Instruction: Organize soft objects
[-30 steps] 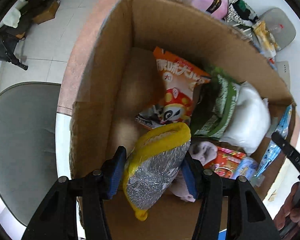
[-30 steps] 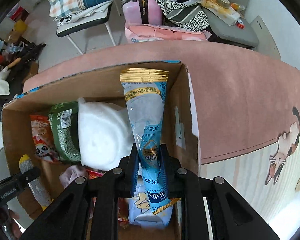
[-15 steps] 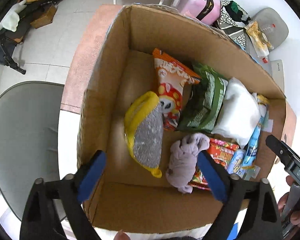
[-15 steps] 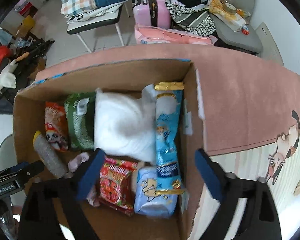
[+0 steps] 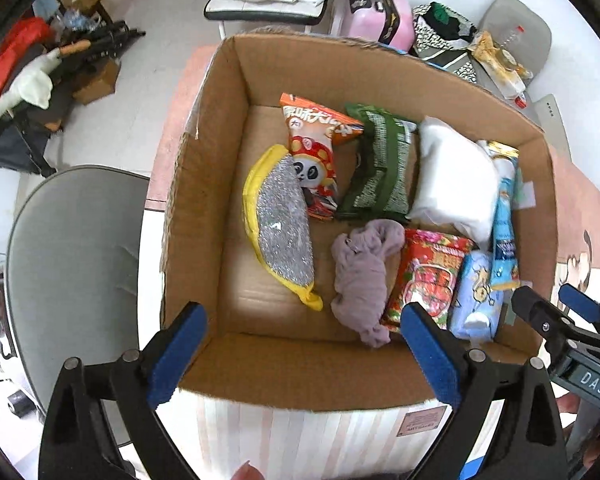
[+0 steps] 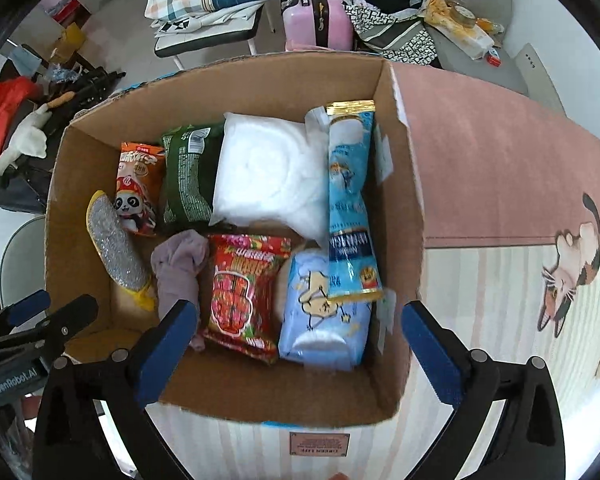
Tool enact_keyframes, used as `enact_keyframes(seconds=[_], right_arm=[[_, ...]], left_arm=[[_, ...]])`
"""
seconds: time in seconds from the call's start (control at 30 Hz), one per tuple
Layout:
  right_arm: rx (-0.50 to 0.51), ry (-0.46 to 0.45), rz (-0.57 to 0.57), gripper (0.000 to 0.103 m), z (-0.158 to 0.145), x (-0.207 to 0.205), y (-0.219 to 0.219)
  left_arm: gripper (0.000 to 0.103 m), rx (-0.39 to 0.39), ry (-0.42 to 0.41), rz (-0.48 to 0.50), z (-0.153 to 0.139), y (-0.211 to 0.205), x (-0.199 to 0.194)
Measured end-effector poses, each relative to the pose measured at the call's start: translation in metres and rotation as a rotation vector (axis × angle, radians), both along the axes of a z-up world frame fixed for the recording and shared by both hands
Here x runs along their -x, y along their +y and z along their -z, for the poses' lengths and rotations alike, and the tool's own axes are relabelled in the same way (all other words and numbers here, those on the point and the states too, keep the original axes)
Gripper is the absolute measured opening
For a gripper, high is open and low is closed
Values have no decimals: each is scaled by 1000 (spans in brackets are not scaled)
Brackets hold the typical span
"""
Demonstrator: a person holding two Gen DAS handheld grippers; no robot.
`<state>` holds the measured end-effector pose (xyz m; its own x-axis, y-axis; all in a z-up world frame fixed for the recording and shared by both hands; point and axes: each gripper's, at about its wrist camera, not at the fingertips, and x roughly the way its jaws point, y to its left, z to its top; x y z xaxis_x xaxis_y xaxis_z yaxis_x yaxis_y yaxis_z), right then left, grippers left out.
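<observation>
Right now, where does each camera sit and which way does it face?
Left wrist: on the left hand-held gripper, above the cardboard box near its left side, looking down; open blue-padded fingers show.
Right wrist: on the right hand-held gripper, above the box's right side, looking down; open fingers show, pink tablecloth to the right.
Shared: the box, yellow scrubber, red packet; each sees the other gripper.

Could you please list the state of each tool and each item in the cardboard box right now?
left tool: open, empty, above the near wall
right tool: open, empty
cardboard box: open-topped
yellow scrubber: lying flat, left side
orange panda snack bag: lying, sealed
green packet: lying beside it
white pouch: lying flat
blue tube pack: lying along the right wall
purple cloth: crumpled
</observation>
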<state>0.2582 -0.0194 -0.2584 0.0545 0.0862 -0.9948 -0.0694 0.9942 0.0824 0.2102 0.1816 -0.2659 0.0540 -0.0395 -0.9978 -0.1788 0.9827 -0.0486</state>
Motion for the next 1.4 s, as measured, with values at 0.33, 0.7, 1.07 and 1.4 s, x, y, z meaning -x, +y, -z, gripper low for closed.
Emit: enact_keyframes(seconds=[0.33, 0.7, 1.07, 1.4], right_arm=[[3, -73, 13, 103, -43, 21, -11], [-57, -264, 29, 103, -162, 87, -38], [-57, -441, 30, 103, -266, 155, -55], [-49, -526, -14, 103, -319, 197, -54]], left_arm=[[99, -34, -99, 26, -45, -25, 11], [99, -88, -305, 65, -161, -54, 67], [99, -113, -459, 57, -248, -63, 120], [99, -151, -523, 21, -278, -66, 152]])
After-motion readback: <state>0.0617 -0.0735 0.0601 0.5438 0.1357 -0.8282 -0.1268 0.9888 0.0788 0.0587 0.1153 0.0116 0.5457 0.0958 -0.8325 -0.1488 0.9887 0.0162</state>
